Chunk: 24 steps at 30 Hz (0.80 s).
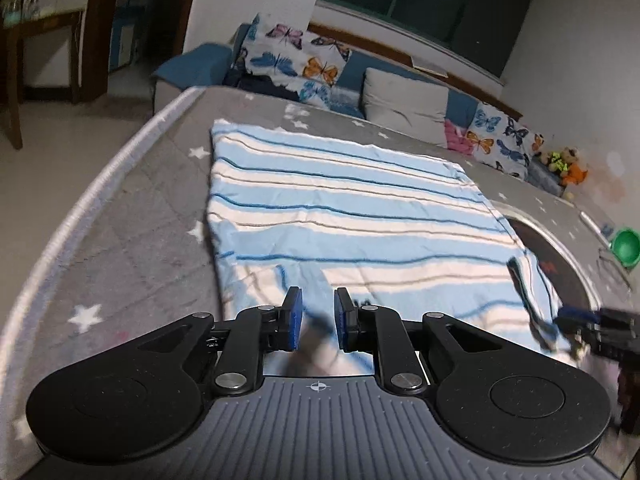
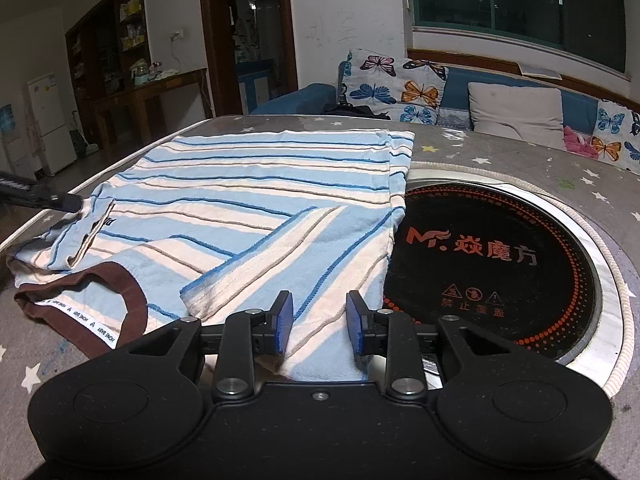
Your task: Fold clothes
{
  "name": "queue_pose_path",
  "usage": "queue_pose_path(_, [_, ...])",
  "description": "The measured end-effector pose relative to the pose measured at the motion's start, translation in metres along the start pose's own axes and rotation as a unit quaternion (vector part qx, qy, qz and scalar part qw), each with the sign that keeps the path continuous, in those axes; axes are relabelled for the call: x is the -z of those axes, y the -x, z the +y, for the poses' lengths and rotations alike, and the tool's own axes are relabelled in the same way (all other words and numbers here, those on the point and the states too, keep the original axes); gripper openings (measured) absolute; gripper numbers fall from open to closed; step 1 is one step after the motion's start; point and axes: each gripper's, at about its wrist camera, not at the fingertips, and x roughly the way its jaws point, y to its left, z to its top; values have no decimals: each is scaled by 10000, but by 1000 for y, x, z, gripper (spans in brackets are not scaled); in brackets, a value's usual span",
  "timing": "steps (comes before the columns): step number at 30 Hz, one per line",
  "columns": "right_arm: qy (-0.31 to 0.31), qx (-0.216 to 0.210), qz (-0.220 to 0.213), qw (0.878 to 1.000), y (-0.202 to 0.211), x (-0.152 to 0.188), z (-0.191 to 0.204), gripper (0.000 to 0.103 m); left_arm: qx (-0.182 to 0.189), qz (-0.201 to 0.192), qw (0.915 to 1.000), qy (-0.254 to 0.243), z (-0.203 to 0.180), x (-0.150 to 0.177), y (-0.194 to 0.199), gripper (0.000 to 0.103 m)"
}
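The left claw (image 1: 316,320) is hovering with pads parted, grasping nothing, over the striped shirt (image 2: 240,208), lying flat on the grey star-print desk (image 1: 120,200), collar nearest, hem pointing toward the sofa (image 2: 520,108). The right claw (image 2: 318,322) is sitting released over the folded sleeve, beside the black cooktop (image 2: 492,264).
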Motion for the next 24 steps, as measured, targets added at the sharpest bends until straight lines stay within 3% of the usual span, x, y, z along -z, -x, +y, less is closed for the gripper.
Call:
queue_pose_path(6, [16,-18,3,10000,0,-1,-2,36,33,-101,9992,-381,-6,29,45,23])
queue_pose_path(11, [31,-19,4,10000,-4,1,6,36,-25,74,9986,-521,-8,46,53,23])
queue_pose_path(14, [30,-11,0,10000,5,-1,11,36,-424,298,9957,-766,-8,56,45,23])
queue_pose_path(19, [35,-18,0,10000,4,-1,11,37,-490,334,9957,-716,-2,56,46,26])
queue_pose_path(24, [42,-20,0,10000,3,0,10,38,-303,55,9960,-841,-15,44,51,26])
